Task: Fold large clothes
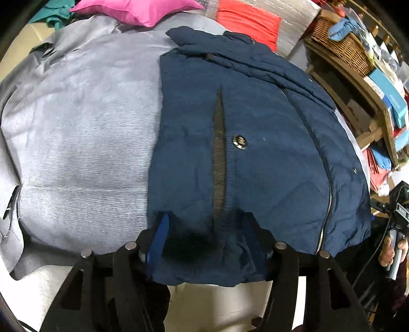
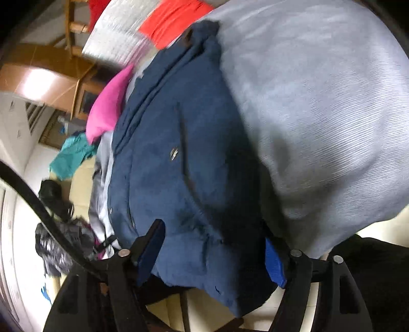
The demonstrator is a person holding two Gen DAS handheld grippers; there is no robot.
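Left wrist view: a navy blue padded jacket [image 1: 255, 143] fills the centre and right of the frame, lying on a pale grey ribbed cover [image 1: 81, 143] that spreads across the left half. The jacket is folded lengthwise, with a long dark slit pocket running up its middle, a round metal snap [image 1: 239, 141] just right of the slit, and a zip [image 1: 323, 194] curving down the right side. The left gripper [image 1: 207, 229] sits at the bottom centre; its two fingers, one showing a blue pad [image 1: 159, 237], stand fairly wide apart with the jacket's near hem bunched between them, so they appear to hold the cloth. A pink cushion [image 1: 138, 10] lies at the top left, an orange-red cloth [image 1: 248, 21] at the top centre, and a wicker basket [image 1: 340, 47] on wooden shelving at the upper right.

Right wrist view: the picture is tilted and motion-blurred. The same jacket [image 2: 179, 158] runs diagonally from the top centre to the bottom centre, with the grey cover [image 2: 319, 102] filling the right side. The right gripper [image 2: 212, 245] is at the bottom; its fingers are spread wide with a thick fold of the jacket's edge between them, hanging down past them. A teal cloth [image 2: 71, 158] lies at the centre left.
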